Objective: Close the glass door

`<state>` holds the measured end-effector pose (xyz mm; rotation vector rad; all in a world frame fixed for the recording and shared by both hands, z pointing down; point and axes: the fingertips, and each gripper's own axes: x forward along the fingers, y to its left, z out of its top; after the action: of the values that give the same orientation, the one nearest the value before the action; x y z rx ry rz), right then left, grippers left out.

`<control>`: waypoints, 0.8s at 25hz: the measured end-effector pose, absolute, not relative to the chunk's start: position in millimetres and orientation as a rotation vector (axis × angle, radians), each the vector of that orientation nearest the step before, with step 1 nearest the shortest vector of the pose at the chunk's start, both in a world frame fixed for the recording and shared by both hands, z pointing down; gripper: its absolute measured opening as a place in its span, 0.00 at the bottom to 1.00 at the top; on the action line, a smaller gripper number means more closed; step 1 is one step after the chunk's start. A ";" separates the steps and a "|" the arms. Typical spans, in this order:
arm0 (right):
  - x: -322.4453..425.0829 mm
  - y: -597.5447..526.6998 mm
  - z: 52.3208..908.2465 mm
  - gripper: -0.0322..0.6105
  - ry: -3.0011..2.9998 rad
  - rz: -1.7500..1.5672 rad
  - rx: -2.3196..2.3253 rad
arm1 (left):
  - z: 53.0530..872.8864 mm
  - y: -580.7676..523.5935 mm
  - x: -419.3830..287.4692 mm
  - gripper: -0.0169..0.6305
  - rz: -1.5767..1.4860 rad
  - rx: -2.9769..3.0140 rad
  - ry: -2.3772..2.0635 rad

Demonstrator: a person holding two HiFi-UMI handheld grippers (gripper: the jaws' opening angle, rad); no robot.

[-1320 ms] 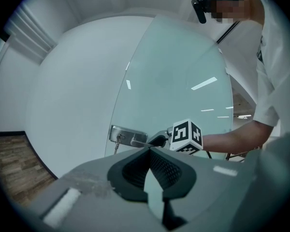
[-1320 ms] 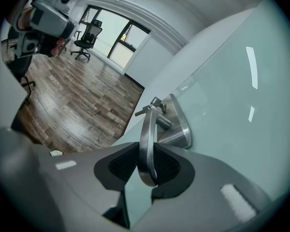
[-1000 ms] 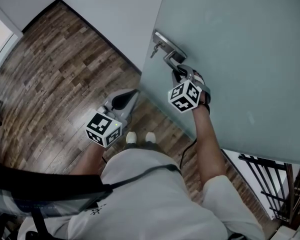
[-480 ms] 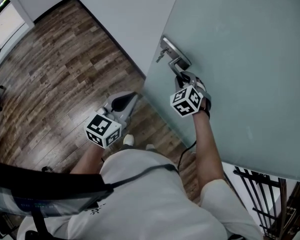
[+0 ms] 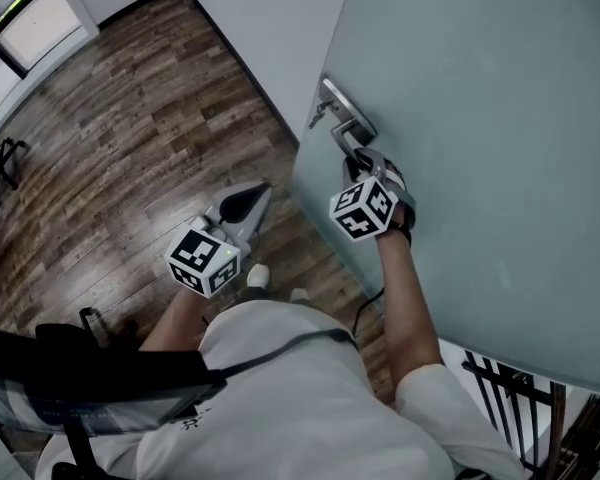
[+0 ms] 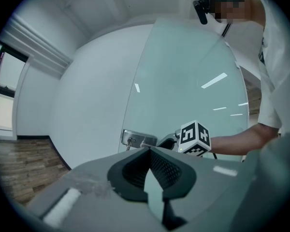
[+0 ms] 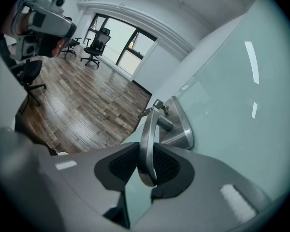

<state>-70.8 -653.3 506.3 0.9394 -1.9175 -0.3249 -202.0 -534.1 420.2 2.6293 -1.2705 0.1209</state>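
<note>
The frosted glass door (image 5: 480,88) stands ajar, its free edge running down the middle of the head view. It carries a metal lock plate (image 5: 332,108) with a curved lever handle (image 5: 348,136) and a key (image 7: 149,111). My right gripper (image 5: 365,163) is shut on that handle (image 7: 147,144), whose bar runs between its dark pads. My left gripper (image 5: 263,190) hangs lower and left of the door edge, clear of it, shut with nothing in it. In the left gripper view its jaws (image 6: 149,151) point at the door (image 6: 183,81) and the lock plate (image 6: 137,138).
Wood-plank floor (image 5: 130,118) spreads to the left, bounded by a white wall (image 5: 250,18). Office chairs (image 7: 96,45) stand before tall windows (image 7: 128,40) at the room's far end. A black railing (image 5: 510,398) shows behind the door at the lower right. The person's shoes (image 5: 258,276) are near the door edge.
The right gripper has stayed clamped on the handle as door and hand shifted a little. The left gripper moved slightly. The head view swung, bringing the window into its top left corner.
</note>
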 end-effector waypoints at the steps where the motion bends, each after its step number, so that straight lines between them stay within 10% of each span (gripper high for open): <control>1: -74.2 -649.1 504.2 0.19 -1.924 -0.331 0.930 | 417.6 -531.0 -202.9 0.03 0.121 2.620 -1.290; 20: -115.8 -584.6 497.6 0.19 -2.041 -0.441 0.843 | 421.2 -402.1 -194.5 0.03 0.090 2.299 -1.773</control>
<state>-115.8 -584.6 497.6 0.8434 -2.0410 -0.4414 -194.5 -402.1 421.2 2.2989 -1.7729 0.0902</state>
